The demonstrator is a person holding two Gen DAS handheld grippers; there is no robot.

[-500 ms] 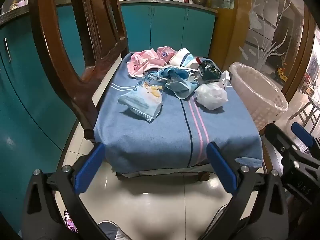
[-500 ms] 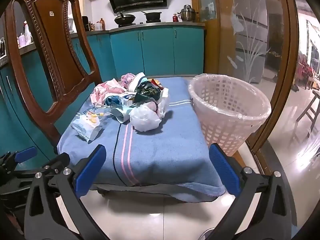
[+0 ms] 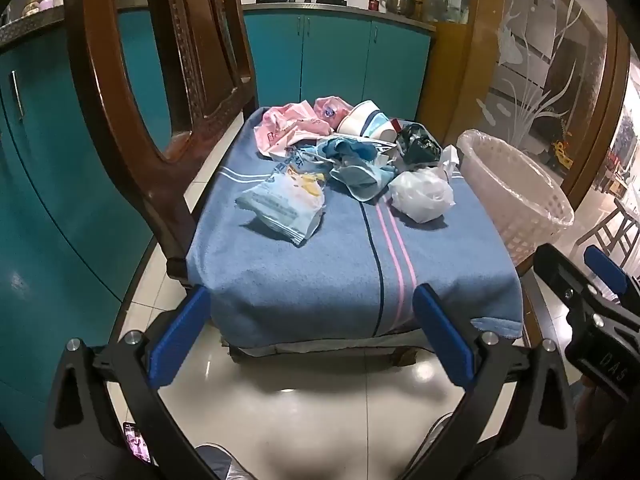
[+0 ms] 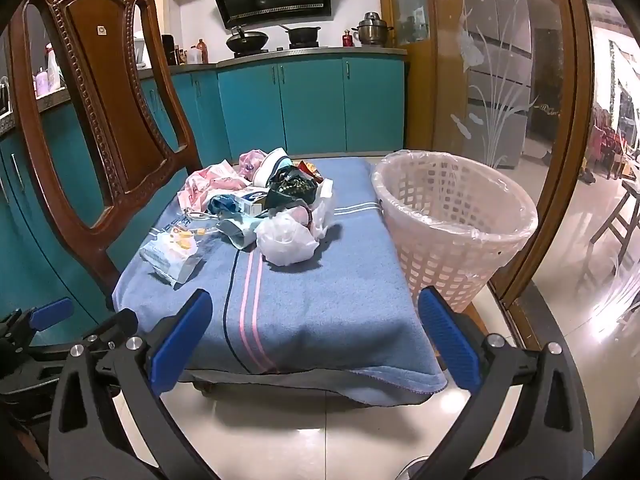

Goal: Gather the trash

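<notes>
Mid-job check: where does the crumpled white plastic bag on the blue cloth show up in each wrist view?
Left wrist view: the crumpled white plastic bag sits right of centre, at the near right edge of the trash pile.
Right wrist view: the bag sits slightly left of centre, at the near edge of the pile.
Shared landmark: the double pink stripe on the cloth runs up to the bag.

Bare blue towel before trash pile; chair back left, basket right.

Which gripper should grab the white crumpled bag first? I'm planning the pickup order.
Probably the right gripper: the white crumpled bag lies on the pile's basket side, and the basket stands to its right. Both grippers are open and empty.
</notes>
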